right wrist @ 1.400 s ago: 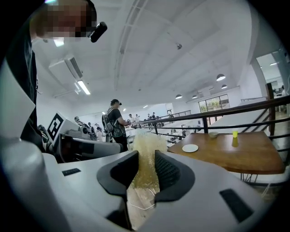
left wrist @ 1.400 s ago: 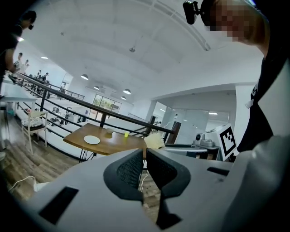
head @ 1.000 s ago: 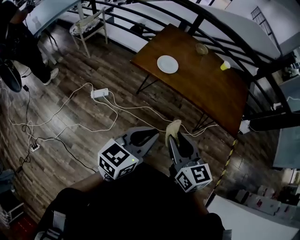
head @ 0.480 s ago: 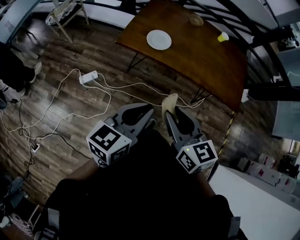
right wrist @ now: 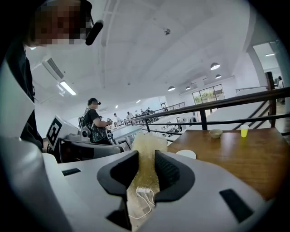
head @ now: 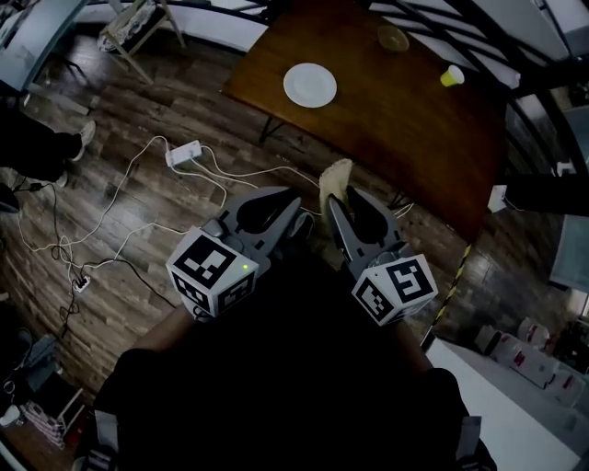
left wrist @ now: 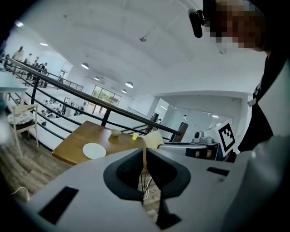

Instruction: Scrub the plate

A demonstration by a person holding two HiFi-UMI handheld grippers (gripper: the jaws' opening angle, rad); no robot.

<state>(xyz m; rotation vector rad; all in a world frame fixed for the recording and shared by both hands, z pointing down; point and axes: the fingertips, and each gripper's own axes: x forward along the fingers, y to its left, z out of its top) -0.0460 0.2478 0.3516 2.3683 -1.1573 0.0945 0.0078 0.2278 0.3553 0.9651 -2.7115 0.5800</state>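
A white plate (head: 310,85) lies on a brown wooden table (head: 405,129), well ahead of both grippers. The left gripper view shows the plate (left wrist: 94,150) too, and the right gripper view has it (right wrist: 186,154) just past the jaws. My right gripper (head: 336,204) is shut on a yellow sponge (head: 335,177), which sticks out beyond its jaws (right wrist: 146,149). My left gripper (head: 291,206) hangs beside it over the floor, jaws together with nothing between them (left wrist: 144,156). Both grippers are held close to my body.
A small bowl (head: 393,38) and a yellow cup (head: 451,76) stand at the table's far side. White cables and a power strip (head: 187,152) trail over the wood floor. A chair (head: 138,28) stands at the far left, a person's legs (head: 51,138) at left. A black railing runs behind the table.
The head view has swung, so the table and plate sit higher in the picture. Both grippers keep the same pose, with the sponge still in the right one.
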